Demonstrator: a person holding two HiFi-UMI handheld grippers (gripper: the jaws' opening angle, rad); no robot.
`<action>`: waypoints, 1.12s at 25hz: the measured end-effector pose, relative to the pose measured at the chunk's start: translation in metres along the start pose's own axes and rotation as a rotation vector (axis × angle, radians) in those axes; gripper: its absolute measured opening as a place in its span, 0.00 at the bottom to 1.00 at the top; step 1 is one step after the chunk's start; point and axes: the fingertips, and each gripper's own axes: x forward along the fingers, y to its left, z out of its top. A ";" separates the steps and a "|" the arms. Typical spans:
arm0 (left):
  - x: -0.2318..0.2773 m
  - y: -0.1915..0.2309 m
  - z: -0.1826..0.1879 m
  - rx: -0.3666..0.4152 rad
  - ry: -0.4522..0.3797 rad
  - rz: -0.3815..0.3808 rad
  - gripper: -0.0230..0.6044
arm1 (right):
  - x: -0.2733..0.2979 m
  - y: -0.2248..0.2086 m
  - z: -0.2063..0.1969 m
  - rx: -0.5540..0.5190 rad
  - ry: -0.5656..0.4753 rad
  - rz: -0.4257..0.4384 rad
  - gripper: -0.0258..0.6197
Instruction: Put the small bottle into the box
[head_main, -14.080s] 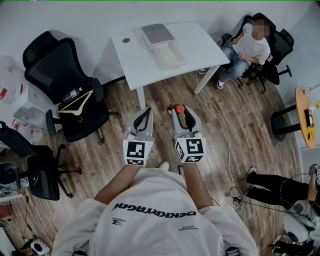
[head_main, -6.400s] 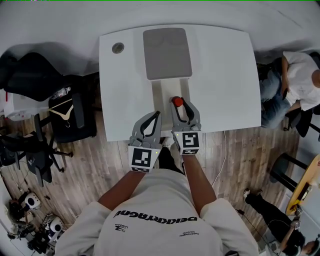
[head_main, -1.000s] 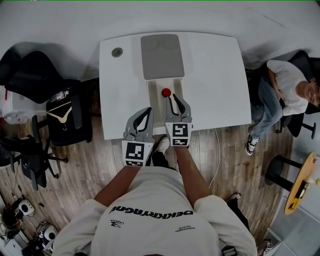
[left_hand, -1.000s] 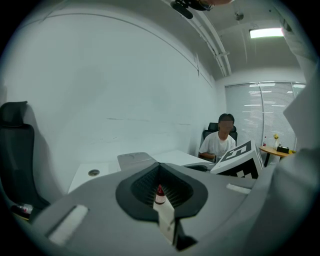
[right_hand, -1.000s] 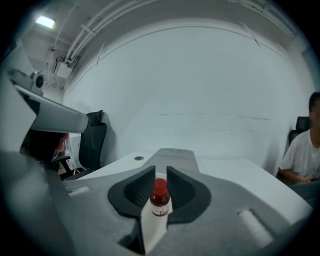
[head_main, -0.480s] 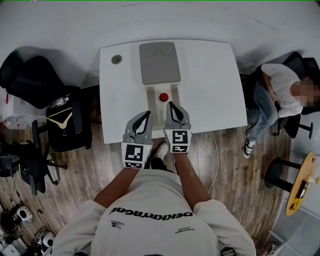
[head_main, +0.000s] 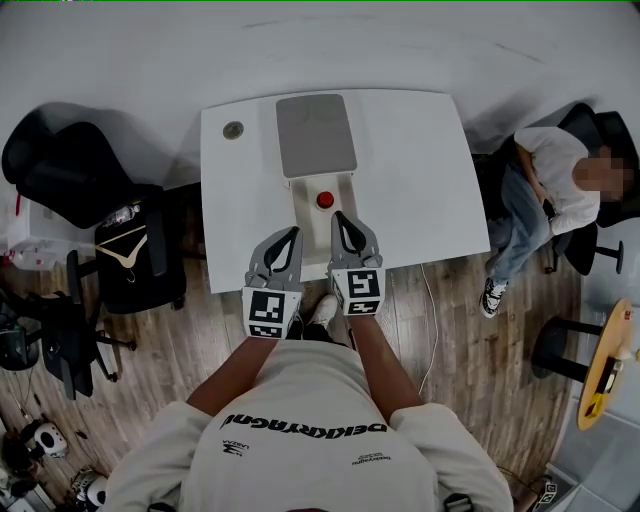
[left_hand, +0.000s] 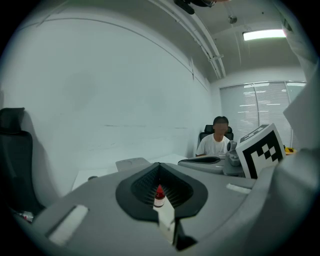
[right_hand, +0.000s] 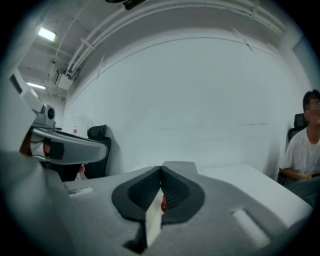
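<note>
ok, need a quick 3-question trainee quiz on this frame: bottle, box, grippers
1. True or false: the small bottle is held by the right gripper.
2. Where does the small bottle stand?
A) on the grey lid
B) inside the open box
C) on the floor
3. Fill in: seen in its own view, the jaws of the left gripper stand ____ (apart / together).

Key:
1. False. The right gripper is pulled back from the box, with its jaws together on nothing.
2. B
3. together
</note>
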 end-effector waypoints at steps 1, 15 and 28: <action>-0.001 0.001 0.001 0.002 -0.001 -0.002 0.04 | -0.002 0.002 0.002 -0.002 -0.003 0.004 0.03; -0.003 -0.004 0.009 0.003 -0.014 -0.071 0.04 | -0.022 0.017 0.019 0.020 -0.042 0.075 0.03; -0.005 -0.015 0.015 -0.011 -0.032 -0.122 0.04 | -0.043 0.023 0.033 0.027 -0.082 0.133 0.03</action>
